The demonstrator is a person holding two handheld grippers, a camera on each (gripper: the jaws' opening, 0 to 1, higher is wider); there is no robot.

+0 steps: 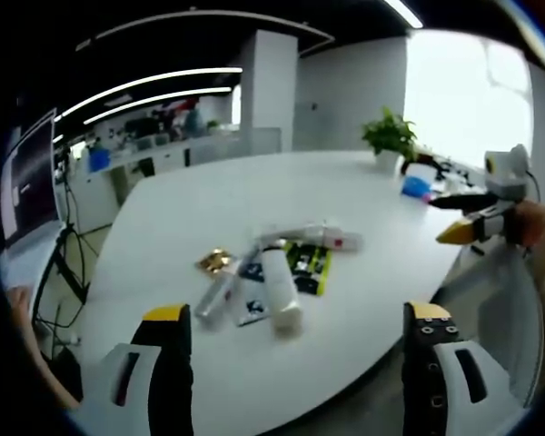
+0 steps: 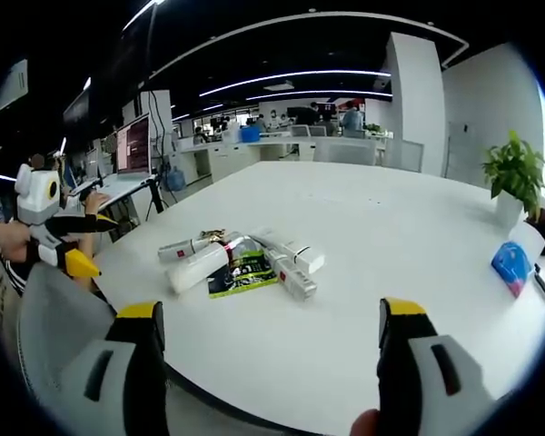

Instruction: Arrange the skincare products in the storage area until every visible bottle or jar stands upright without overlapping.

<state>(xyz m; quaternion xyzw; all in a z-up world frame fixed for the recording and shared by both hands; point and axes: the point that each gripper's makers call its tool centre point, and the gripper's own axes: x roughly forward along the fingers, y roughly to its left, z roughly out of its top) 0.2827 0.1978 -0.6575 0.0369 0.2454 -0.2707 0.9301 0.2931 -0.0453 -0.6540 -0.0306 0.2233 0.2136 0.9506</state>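
Your white surface [image 1: 363, 227] carries a small cluster of skincare products [image 1: 272, 272] lying flat near its middle, well ahead of both claws and touching neither. From your left claw [image 1: 295, 363] the pile sits between and beyond the jaws; from your right claw [image 2: 268, 363] it lies ahead and a little left. The products overlap: a large white tube [image 2: 200, 265] lies on its side, white bottles [image 2: 291, 259] lie beside it, a green-and-black sachet [image 2: 241, 272] is partly under them, and a small gold packet [image 1: 215, 262] sits at the edge. A potted plant [image 2: 516, 177] and a blue object [image 2: 510, 265] stand well apart. Both your claws are spread wide and hold nothing.
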